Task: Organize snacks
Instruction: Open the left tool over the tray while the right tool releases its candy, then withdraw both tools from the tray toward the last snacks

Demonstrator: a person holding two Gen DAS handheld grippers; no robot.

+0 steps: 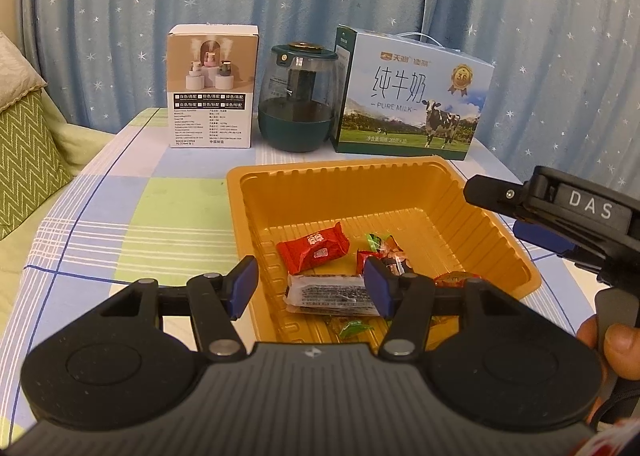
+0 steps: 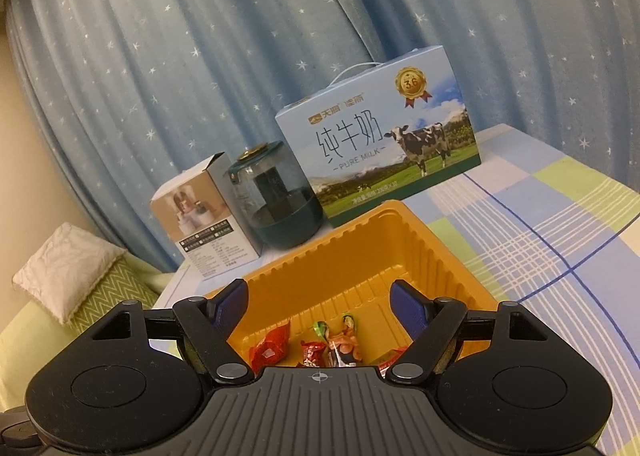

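Note:
An orange plastic tray point(image 1: 400, 184) sits on the checked tablecloth and holds several wrapped snacks: a red packet point(image 1: 312, 250), a dark clear-wrapped bar point(image 1: 328, 294), small green and red candies point(image 1: 384, 246). My left gripper point(image 1: 310, 286) is open above the tray's near left side, empty. My right gripper point(image 2: 318, 310) is open over the tray point(image 2: 436, 248), above the red packet point(image 2: 270, 348) and candies point(image 2: 340, 340), empty. Its body also shows in the left wrist view point(image 1: 568, 212) at the tray's right rim.
Behind the tray stand a white humidifier box point(image 1: 212, 92), a dark green humidifier point(image 1: 298, 96) and a blue milk carton box point(image 1: 412, 96). A starred blue curtain hangs behind. A green zigzag cushion point(image 1: 24, 152) lies left of the table.

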